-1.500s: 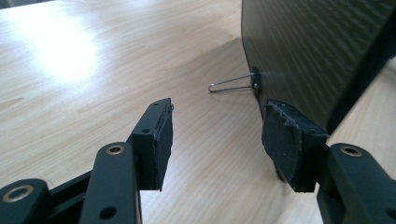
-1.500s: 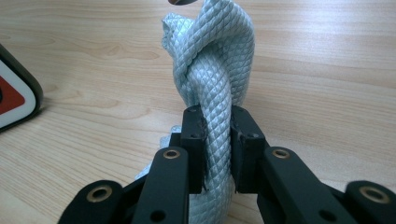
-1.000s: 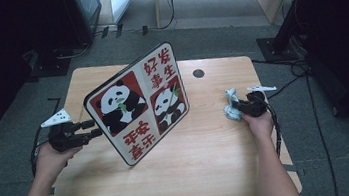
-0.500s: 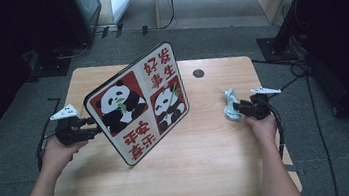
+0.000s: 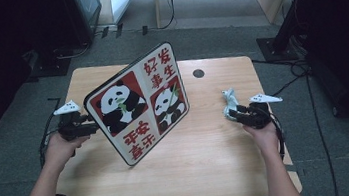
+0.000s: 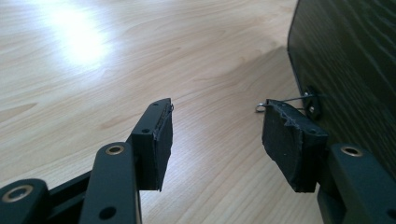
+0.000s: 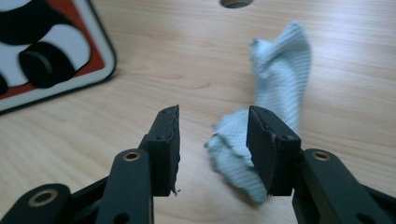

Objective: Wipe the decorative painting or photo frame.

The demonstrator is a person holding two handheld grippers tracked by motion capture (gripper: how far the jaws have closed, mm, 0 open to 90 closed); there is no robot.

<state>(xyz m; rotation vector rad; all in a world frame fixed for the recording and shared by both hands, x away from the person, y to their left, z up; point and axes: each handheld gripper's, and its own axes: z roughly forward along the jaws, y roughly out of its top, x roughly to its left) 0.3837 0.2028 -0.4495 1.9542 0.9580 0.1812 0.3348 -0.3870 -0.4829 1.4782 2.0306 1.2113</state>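
Observation:
A square board printed with two pandas and red characters stands tilted on the wooden table. My left gripper is at the board's left edge, behind it. In the left gripper view that gripper is open and holds nothing, its right pad near a wire hook on the dark back of the board. My right gripper points at a crumpled light blue cloth. Its jaws have just been opening. In the right gripper view the cloth lies on the table just past the open gripper.
A round cable hole sits in the table at the back, also in the right gripper view as the hole. The board's lower corner rests left of the cloth. Dark floor, cables and stands surround the table.
The right jaws have opened and let the cloth settle on the table, and the hand has drawn back a little. The left gripper has edged right toward the board's back.

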